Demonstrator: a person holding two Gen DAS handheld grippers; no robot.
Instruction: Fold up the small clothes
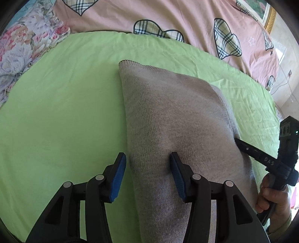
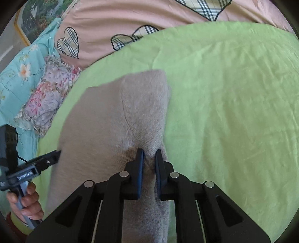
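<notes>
Grey-beige knit fabric, a small garment (image 1: 168, 115), lies folded lengthwise on the green sheet (image 1: 61, 104) that covers the bed, its far end squared off and its near end running under both tools. Left gripper (image 1: 147, 175) stands wide, its 2 blue-padded fingers (image 1: 117, 177) well apart; the left one hangs over bare sheet just beside the garment's left edge and the right one sits over the knit itself, with no cloth caught between them. Right gripper (image 2: 149, 170) is drawn narrow, its 2 pads pinching a raised ridge of the garment (image 2: 112, 119) near the right edge, the fabric puckering up between the jaws. From the left wrist view the right tool's black finger touches the garment's right side, with the right hand (image 1: 271, 198) wrapped round its handle; from the right wrist view the left hand (image 2: 24, 201) grips the other handle. Beyond the sheet lie a pink quilt (image 1: 168, 16) with plaid hearts and a floral pillow (image 2: 44, 101).
</notes>
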